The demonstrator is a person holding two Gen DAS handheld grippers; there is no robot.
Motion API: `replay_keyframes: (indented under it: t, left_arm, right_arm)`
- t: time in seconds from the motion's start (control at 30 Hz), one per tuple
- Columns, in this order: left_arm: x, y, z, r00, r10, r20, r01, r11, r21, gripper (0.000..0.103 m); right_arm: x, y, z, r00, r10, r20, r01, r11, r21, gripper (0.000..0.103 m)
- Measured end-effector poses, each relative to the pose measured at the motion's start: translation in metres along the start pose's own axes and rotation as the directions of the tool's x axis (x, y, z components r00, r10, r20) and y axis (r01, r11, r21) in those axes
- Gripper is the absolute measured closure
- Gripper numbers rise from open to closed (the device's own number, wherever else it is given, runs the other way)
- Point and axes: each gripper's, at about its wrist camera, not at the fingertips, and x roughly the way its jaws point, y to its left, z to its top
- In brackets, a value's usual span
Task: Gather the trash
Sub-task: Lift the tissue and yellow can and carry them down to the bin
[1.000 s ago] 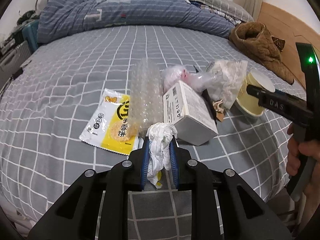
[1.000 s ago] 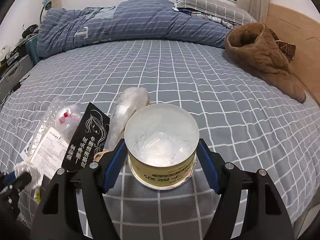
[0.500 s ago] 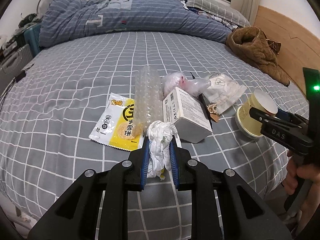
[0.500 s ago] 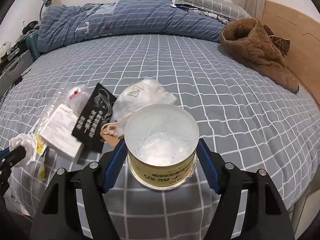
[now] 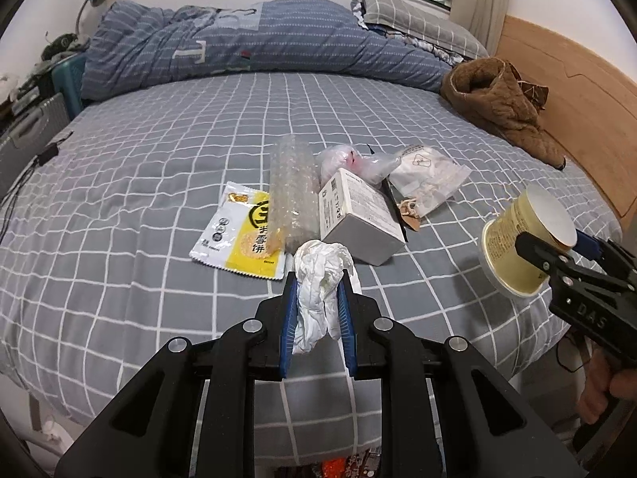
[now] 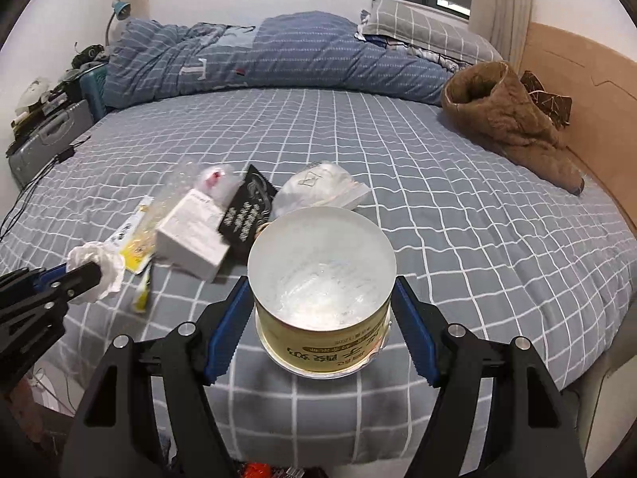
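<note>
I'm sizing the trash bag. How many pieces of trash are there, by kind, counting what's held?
Paper tissue: 1
Yellow cup: 1
Cardboard box: 1
Foil snack packets: 2 (yellow, black)
Clear plastic wraps and bags: 3 (bubble wrap, pink-spotted bag, white bag)
Total: 8

Taking the white box (image 5: 360,219) as the landmark, the litter crowds close around it: bubble wrap (image 5: 293,195) touching its left side, a yellow snack packet (image 5: 239,235) beyond that, a pink-tinted bag (image 5: 350,161) behind, a black sachet (image 6: 247,209) and a clear pouch (image 5: 428,177) to its right. The checked bedsheet (image 5: 139,183) lies bare well left of the box and in front of it. Far behind stands a rolled duvet (image 5: 247,42); far right, a brown coat (image 5: 503,107).
</note>
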Motion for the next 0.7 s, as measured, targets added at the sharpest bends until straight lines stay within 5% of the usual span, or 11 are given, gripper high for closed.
replay_keyframes:
  t: [0.7]
  left_arm:
    - [-0.053,-0.018,-0.039,1.000,0.010,0.021,-0.011,1.000,0.026,0.084]
  right_arm:
    - [-0.067,0.011,-0.048,0.999,0.003,0.032,-0.003,1.000,-0.005,0.035]
